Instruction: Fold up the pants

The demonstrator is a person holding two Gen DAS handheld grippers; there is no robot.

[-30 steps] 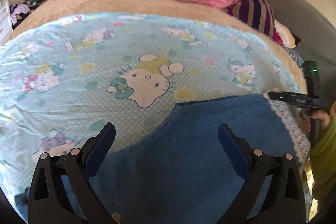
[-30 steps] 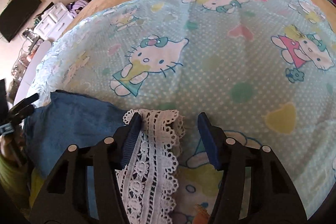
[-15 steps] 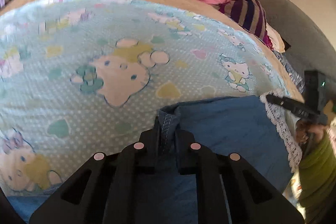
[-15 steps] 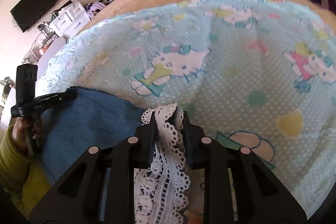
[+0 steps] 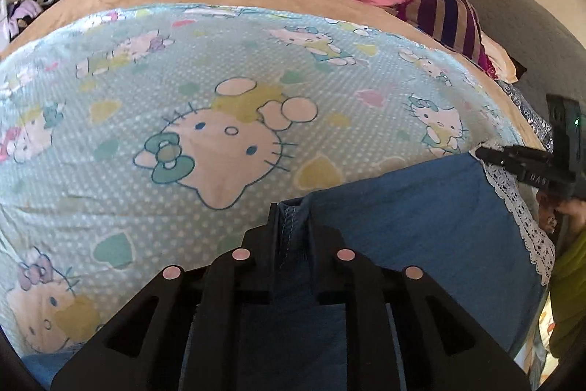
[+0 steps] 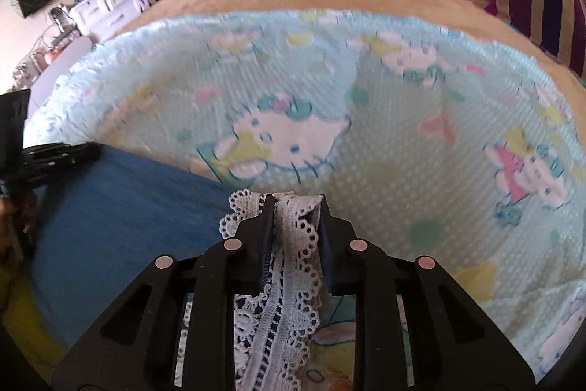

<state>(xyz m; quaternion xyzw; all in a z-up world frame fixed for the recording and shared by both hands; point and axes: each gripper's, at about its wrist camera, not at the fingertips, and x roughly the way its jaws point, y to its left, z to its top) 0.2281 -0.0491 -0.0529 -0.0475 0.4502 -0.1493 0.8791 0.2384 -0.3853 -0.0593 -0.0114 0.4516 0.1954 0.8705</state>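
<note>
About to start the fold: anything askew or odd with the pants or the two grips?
Nothing stands out. The left gripper pinches a stitched edge of the blue pants, though its jaws are easing open slightly, so watch that hold. The right gripper is shut on the white lace trim. The cartoon-cat sheet lies fairly smooth.

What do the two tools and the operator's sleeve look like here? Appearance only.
Both match: the left tool and right tool are matte black plastic with cut-out linkage arms, pale round pivot pins and dark blue pads. The right tool's body, seen from the left wrist, carries white lettering and a green light. The sleeve is olive-yellow.
</note>
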